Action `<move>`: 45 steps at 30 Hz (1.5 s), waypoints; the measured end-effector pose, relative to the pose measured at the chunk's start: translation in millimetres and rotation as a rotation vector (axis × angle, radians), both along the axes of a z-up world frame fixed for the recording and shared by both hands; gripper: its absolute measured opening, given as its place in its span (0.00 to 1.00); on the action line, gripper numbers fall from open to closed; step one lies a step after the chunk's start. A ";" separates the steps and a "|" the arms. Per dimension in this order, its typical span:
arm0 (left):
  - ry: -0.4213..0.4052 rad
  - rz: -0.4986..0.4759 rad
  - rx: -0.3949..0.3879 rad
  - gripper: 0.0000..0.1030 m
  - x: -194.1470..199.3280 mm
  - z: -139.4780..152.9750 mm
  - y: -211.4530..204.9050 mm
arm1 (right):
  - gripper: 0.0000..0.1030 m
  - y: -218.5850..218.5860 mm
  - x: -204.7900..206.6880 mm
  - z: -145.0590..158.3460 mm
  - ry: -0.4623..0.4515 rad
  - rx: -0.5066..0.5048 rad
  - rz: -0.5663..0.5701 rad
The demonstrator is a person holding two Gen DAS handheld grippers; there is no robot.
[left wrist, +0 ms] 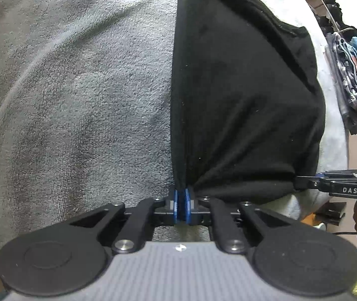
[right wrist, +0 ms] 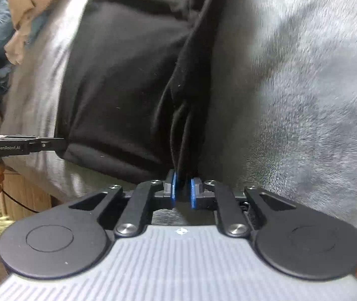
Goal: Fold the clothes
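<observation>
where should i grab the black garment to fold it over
By its two near corners, coming from the near edge: the black garment lies flat on the grey blanket. The left hand-held gripper and right hand-held gripper already pinch them.

Both wrist views look closely down on black garment (left wrist: 241,100).

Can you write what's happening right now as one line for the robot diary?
step: fold black garment | left gripper: shut on near corner | right gripper: shut on other near corner | surface: grey blanket

Matt black cloth garment (left wrist: 241,95) (fuzzy towel (left wrist: 73,95))
</observation>
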State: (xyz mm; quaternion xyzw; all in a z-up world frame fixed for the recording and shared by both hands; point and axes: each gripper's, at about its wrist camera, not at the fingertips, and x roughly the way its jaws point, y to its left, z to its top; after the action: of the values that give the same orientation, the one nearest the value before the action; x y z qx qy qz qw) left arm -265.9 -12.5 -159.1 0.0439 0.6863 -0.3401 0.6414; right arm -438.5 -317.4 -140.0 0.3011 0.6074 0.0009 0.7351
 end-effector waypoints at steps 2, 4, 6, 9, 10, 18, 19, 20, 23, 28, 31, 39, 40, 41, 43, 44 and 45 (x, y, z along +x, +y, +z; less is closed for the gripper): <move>-0.031 -0.007 0.005 0.22 1.6 12.0 6.1 | 0.13 -1.7 0.3 5.8 0.017 0.002 -0.001; -0.086 -0.019 0.017 0.25 2.4 27.9 12.7 | 0.18 -2.8 -1.8 21.8 0.029 -0.039 0.027; -0.141 -0.028 0.005 0.25 0.4 44.5 19.8 | 0.19 -8.7 -5.3 45.6 -0.006 -0.091 0.046; -0.178 -0.026 -0.071 0.25 7.4 51.9 9.5 | 0.20 -23.1 1.9 80.3 -0.152 -0.131 0.033; -0.179 -0.028 -0.097 0.25 9.0 50.8 -0.3 | 0.20 -23.4 9.5 86.9 -0.202 -0.151 0.045; -0.044 -0.056 -0.082 0.22 -27.1 19.5 -55.4 | 0.14 13.5 28.3 30.0 -0.105 -0.198 0.314; -0.039 -0.046 -0.083 0.22 -26.5 18.8 -53.1 | 0.14 15.8 24.2 30.5 -0.083 -0.212 0.341; -0.033 -0.034 -0.085 0.22 -25.6 17.9 -50.9 | 0.14 14.4 24.5 39.0 -0.090 -0.220 0.349; -0.005 0.008 -0.088 0.22 -21.6 15.1 -47.2 | 0.14 1.1 41.6 71.8 -0.195 -0.236 0.312; -0.015 0.005 -0.077 0.22 -22.8 16.5 -48.6 | 0.14 -14.7 109.2 78.7 -0.385 -0.310 0.291; -0.022 -0.004 -0.073 0.22 -24.1 18.0 -47.4 | 0.07 -34.2 139.0 51.5 -0.355 -0.481 0.258; -0.026 0.018 -0.069 0.22 -24.8 19.9 -45.5 | 0.09 -68.8 138.1 88.5 -0.478 -0.380 0.182; -0.031 0.015 -0.069 0.22 -25.6 20.4 -45.6 | 0.09 -55.9 139.9 86.6 -0.489 -0.347 0.252; -0.037 0.012 -0.069 0.22 -26.4 21.0 -45.7 | 0.07 -42.6 142.7 83.3 -0.499 -0.319 0.321; -0.047 0.006 -0.072 0.22 -27.8 22.0 -45.5 | 0.06 -30.2 154.7 67.7 -0.470 -0.360 0.391; -0.050 0.005 -0.074 0.22 -28.1 22.6 -45.2 | 0.06 -34.5 163.2 57.6 -0.420 -0.413 0.353; -0.051 0.006 -0.073 0.22 -28.2 23.2 -45.1 | 0.05 -41.1 172.3 47.1 -0.361 -0.467 0.293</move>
State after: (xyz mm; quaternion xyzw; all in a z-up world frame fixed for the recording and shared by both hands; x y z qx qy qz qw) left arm -294.1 -57.5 -136.0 0.0268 0.6571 -0.3618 0.6608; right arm -266.1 -358.6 -92.8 0.0288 0.4878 0.0209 0.8722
